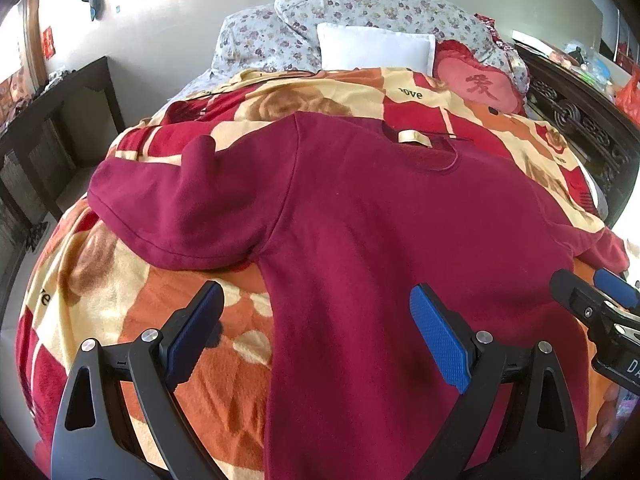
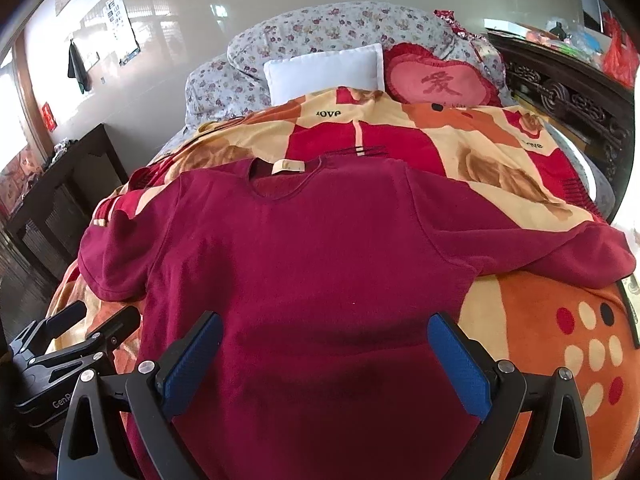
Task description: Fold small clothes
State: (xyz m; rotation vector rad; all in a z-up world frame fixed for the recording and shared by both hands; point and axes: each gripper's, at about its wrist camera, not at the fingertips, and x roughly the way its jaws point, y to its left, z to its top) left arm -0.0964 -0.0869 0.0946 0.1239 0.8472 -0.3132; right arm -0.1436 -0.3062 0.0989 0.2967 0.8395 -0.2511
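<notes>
Two hand-held grippers hover low over a dark red long-sleeved knit top (image 2: 304, 248) spread face-up on the bed's red, orange and cream fleece blanket (image 2: 536, 320). The left hand-held gripper (image 1: 316, 336) has its blue-padded fingers (image 1: 440, 340) wide apart, above the top's lower left edge, gripping nothing. The right hand-held gripper (image 2: 324, 364) is likewise spread wide over the middle of the body, empty. A cream neck label (image 2: 288, 167) shows inside the collar. Both sleeves lie outward; the left one is bunched. Beyond sit a white pillow (image 2: 324, 72) and a pink heart-shaped cushion (image 2: 440, 82).
</notes>
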